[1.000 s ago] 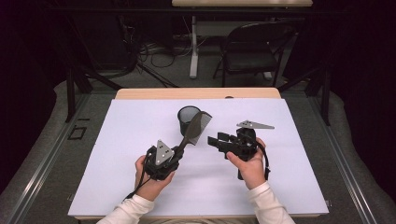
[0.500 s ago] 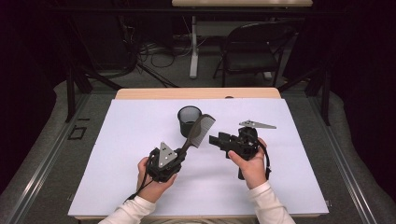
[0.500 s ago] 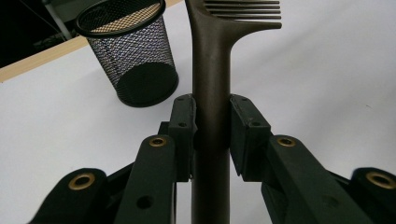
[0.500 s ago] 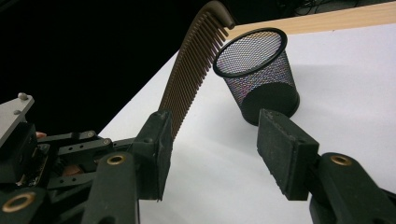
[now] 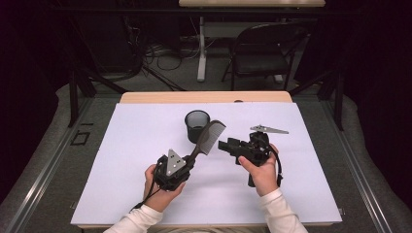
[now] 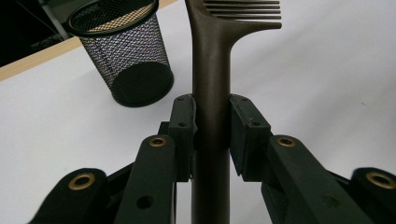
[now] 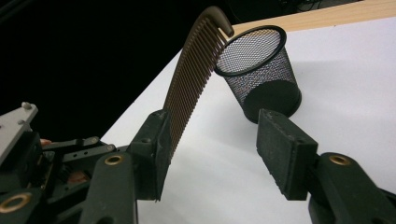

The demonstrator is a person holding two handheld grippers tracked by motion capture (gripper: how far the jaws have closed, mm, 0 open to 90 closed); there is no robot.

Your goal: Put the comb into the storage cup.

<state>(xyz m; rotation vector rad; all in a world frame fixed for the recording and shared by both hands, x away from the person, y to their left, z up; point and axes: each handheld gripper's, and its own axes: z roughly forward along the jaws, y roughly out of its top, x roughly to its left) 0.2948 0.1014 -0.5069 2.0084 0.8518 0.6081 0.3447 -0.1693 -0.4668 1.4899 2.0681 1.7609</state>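
Comb (image 5: 210, 137) handle sits clamped between the left gripper's (image 6: 212, 135) fingers (image 6: 183, 128), with the toothed head raised up and forward, just beside the rim of the mesh cup (image 5: 197, 124) that stands upright on the white desk (image 5: 121, 165). In the left gripper view the pads press squarely on both sides of the handle, low on its length, so the grip looks firm but leaves a long lever above it. The right gripper (image 5: 228, 145) hovers near the comb head with its fingers (image 7: 282, 151) apart and nothing between them; in its own view the comb's teeth pass close by one pad without being pinched.

The step in hand appears to be dropping the comb into the cup. To do it well, I would judge that the left hand should lift so the comb clears the rim, then tip it nearer to upright over the opening before letting go. The cup is light and open-meshed, so a comb pushed against its rim could tip or slide it. The free right gripper could steady the cup's wall. Release only once the lower end is well inside.
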